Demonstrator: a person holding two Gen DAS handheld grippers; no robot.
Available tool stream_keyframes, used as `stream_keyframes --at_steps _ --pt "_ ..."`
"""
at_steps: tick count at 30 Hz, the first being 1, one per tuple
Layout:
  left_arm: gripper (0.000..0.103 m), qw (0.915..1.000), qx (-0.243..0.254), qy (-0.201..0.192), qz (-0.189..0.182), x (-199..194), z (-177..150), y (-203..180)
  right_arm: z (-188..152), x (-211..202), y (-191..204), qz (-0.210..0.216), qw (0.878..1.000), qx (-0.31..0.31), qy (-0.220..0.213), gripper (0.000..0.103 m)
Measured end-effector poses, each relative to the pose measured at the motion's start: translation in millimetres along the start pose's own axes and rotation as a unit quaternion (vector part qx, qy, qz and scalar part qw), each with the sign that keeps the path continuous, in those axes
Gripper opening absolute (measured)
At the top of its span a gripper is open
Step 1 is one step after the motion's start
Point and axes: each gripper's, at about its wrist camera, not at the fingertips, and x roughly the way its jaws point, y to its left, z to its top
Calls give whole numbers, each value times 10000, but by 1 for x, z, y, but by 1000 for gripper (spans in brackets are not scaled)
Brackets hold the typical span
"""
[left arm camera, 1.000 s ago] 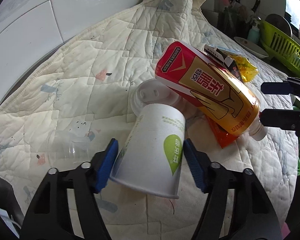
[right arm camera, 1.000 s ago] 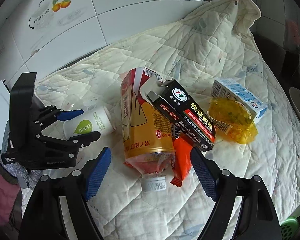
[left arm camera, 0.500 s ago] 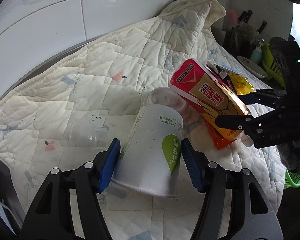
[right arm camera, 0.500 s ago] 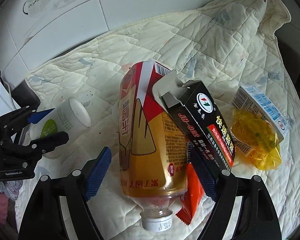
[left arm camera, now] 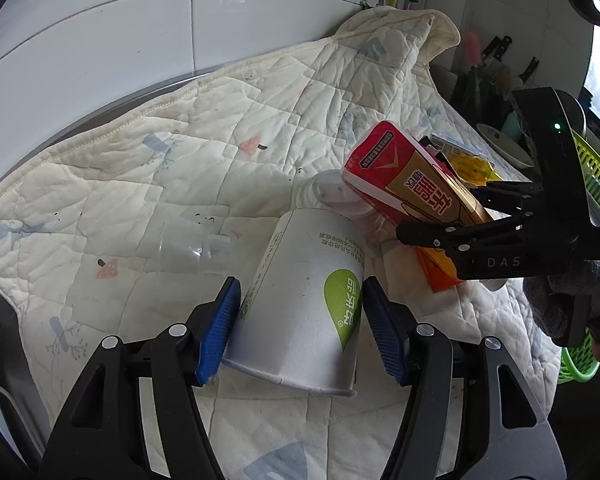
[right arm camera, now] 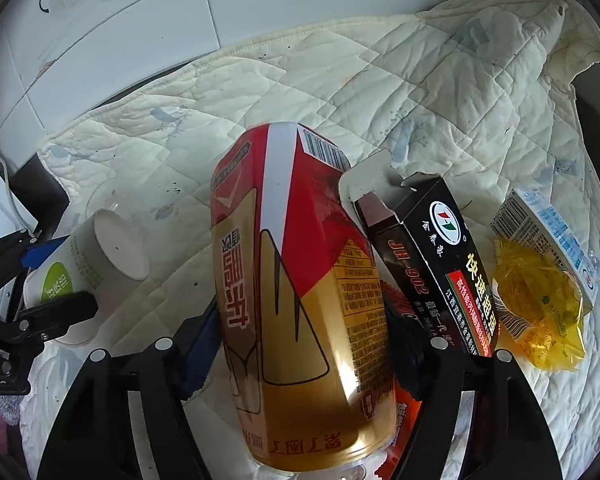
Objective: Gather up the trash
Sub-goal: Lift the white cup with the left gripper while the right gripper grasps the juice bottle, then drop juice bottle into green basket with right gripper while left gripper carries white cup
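On the left, the left gripper (left arm camera: 300, 328) is clamped on the paper cup (left arm camera: 308, 304), pads pressed to its walls near the open rim, base pointing away over the quilt (left arm camera: 179, 152) that covers the bench. That grip looks sound; squeezing harder would likely crush the thin wall, so hold as is and lift straight up, clear of the clear plastic cup (left arm camera: 187, 246) lying just to its left. In the middle, the right gripper (right arm camera: 300, 340) has just been closing around the red and gold bottle (right arm camera: 295, 288), which lies on the quilt, cap toward the gripper; the pads sit tight against its sides, so I judge it gripped. The label is slick, so firm up before lifting. To the right, the black box (right arm camera: 432, 264) leans against the bottle and will probably tip as it rises. Beyond lie the yellow wrapper (right arm camera: 540, 304) and blue-and-white carton (right arm camera: 548, 232), yet to be collected.
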Motion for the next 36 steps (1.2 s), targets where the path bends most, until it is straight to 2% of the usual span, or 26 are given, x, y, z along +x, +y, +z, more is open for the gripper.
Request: stream_keyframes --at_steps 10,18,25,28,32,36 --pt "62 9997 -109 -191 -77 -24 -10 -5 -19 -45 12 501 9982 215 -266 70" --pt "62 9993 17 -294 -237 -45 -20 -27 -55 -92 19 532 9961 449 -546 70" --pt "62 9973 328 -412 -517 -61 -25 -68 -108 -136 4 203 9935 847 -726 70" --pt "62 9957 470 -430 -675 -65 -26 -90 -137 -155 -8 -60 9915 1042 -778 70" --pt "62 9927 668 -418 -918 -65 -28 -123 -178 -183 -37 -412 9860 1415 -780 70" --pt "62 9884 891 -402 -1163 -64 -29 -157 -221 -214 -78 -942 9750 1865 -759 70"
